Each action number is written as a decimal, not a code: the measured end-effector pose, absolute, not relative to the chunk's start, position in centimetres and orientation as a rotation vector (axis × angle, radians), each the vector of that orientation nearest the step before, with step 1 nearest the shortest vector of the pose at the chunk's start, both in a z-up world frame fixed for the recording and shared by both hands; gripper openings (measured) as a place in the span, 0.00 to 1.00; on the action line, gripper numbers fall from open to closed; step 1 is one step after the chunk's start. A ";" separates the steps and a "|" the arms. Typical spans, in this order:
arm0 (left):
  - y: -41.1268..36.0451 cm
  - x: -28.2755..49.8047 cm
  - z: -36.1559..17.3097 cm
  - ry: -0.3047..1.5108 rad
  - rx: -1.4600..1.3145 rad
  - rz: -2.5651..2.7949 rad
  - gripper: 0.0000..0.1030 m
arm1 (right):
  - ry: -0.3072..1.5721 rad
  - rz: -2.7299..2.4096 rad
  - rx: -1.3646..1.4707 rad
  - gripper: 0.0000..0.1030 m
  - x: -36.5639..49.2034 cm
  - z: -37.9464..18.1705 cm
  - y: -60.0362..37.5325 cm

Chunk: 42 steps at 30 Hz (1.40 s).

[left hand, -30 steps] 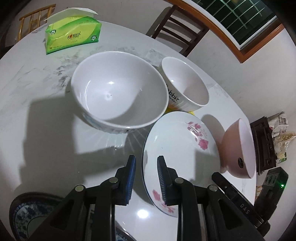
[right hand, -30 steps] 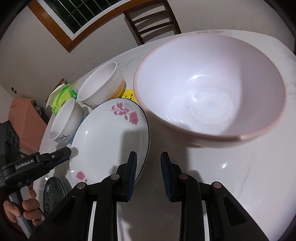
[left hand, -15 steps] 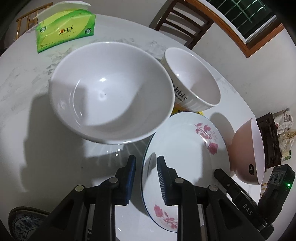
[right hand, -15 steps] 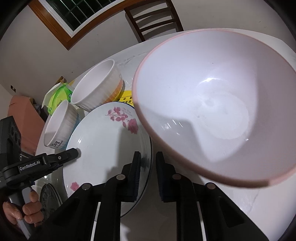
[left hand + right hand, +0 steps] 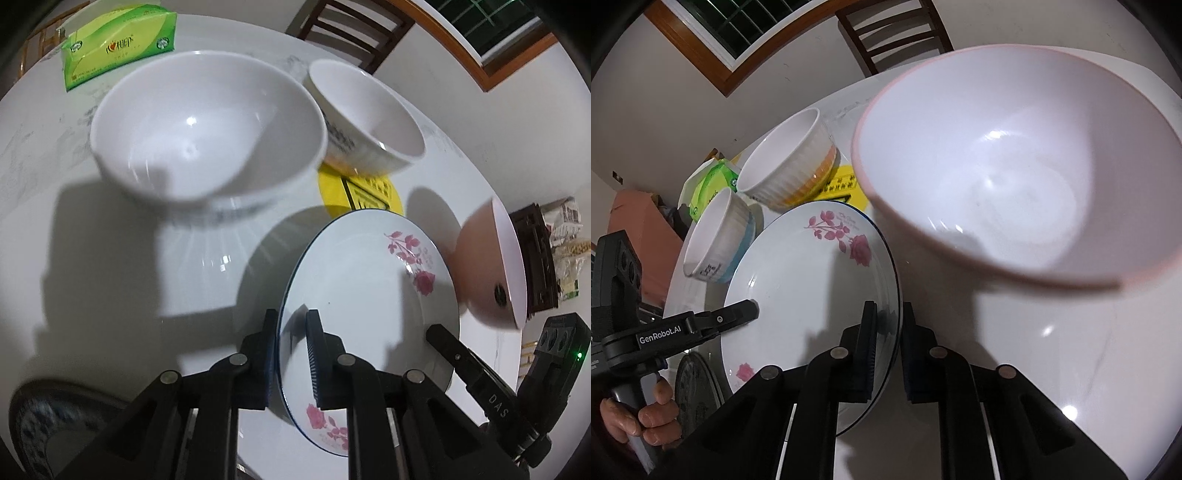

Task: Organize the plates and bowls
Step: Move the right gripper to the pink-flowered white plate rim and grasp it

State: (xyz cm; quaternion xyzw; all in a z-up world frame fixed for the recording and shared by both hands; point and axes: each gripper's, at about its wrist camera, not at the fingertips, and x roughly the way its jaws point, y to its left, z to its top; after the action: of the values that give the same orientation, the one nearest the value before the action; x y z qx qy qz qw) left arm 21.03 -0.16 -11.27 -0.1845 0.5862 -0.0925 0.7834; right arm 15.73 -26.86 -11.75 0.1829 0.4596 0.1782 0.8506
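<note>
A white plate with pink roses [image 5: 365,280] is held off the table by both grippers. My left gripper [image 5: 291,334] is shut on its left rim. My right gripper [image 5: 889,325] is shut on its right rim, and the plate also shows in the right wrist view [image 5: 812,288]. A large white bowl [image 5: 207,129] and a smaller ribbed white bowl [image 5: 365,114] stand beyond the plate. A pink bowl [image 5: 1015,184] sits just right of the plate; it also shows in the left wrist view [image 5: 491,273].
A green tissue box [image 5: 118,48] lies at the far left of the round white table [image 5: 92,251]. A yellow coaster [image 5: 358,188] lies under the ribbed bowl. A blue patterned plate [image 5: 44,424] sits at the near left edge. A wooden chair [image 5: 894,33] stands behind the table.
Both grippers have closed on opposite rims of the rose plate. The plate has tilted and risen off the table, showing the yellow coaster.
</note>
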 end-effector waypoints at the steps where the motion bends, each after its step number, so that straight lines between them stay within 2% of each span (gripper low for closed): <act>1: -0.4 20.6 -11.3 1.272 -0.393 -0.206 0.15 | 0.972 0.373 0.389 0.12 15.3 -11.8 -27.0; 25: -5.2 10.8 -11.8 1.361 -0.326 -0.299 0.15 | 1.046 0.317 0.443 0.12 5.2 -13.3 -31.4; 42: -4.4 10.6 -11.7 1.336 -0.348 -0.295 0.15 | 1.035 0.356 0.459 0.14 4.8 -13.7 -32.2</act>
State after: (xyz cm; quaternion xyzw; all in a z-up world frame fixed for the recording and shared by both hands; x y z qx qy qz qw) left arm 10.58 -4.42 -11.74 -0.1598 0.6139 -0.1357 0.7610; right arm 4.75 -32.23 -13.68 0.2161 0.4878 0.1677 0.8290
